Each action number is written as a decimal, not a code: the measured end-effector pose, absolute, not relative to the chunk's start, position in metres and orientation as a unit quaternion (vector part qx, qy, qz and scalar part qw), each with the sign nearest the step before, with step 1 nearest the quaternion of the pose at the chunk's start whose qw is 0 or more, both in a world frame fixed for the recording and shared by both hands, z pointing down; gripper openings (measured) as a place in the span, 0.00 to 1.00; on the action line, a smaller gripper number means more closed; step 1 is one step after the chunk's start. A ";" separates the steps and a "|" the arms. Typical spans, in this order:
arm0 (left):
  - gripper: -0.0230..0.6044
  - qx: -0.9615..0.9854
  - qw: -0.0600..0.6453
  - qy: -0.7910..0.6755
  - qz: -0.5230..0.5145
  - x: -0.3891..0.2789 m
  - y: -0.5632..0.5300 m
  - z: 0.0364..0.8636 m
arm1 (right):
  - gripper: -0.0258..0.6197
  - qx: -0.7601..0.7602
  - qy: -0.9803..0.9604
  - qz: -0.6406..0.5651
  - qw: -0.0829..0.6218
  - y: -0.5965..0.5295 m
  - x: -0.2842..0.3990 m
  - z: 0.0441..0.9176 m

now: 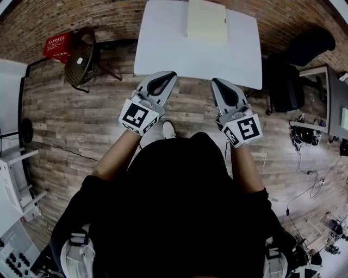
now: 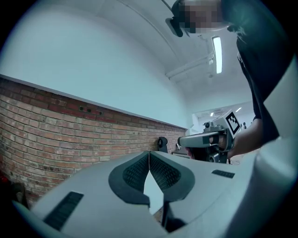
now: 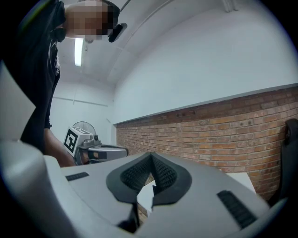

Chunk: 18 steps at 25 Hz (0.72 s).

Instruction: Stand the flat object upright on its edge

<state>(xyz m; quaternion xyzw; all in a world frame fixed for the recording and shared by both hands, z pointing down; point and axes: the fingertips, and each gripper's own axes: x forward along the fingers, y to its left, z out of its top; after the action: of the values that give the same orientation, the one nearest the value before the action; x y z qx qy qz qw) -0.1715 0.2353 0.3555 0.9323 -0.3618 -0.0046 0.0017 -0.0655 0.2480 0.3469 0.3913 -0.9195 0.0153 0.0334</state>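
Two grippers, the left gripper (image 1: 165, 76) and the right gripper (image 1: 216, 83), are clenched shut on nothing, side by side, tips by the near edge of the one white bench (image 1: 163, 51). One flat cream pad (image 1: 207, 20) lies flat at the bench's far edge, well apart from both. A wood-plank floor (image 1: 81, 119) meets a brick wall (image 1: 65, 16), with one brown chair (image 1: 81, 58) and one red crate (image 1: 58, 46) at left and one black office chair (image 1: 293, 68) at right.
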 end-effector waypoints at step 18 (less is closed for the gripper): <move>0.07 0.927 0.009 -0.376 0.013 -0.134 0.106 0.372 | 0.05 0.401 -0.915 0.031 0.022 0.112 -0.013 0.365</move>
<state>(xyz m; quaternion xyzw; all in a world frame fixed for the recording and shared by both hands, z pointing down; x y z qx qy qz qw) -0.1336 0.1063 0.3722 0.9265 -0.3759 0.0125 0.0085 -0.0127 0.1125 0.3655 0.4006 -0.9155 0.0314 0.0219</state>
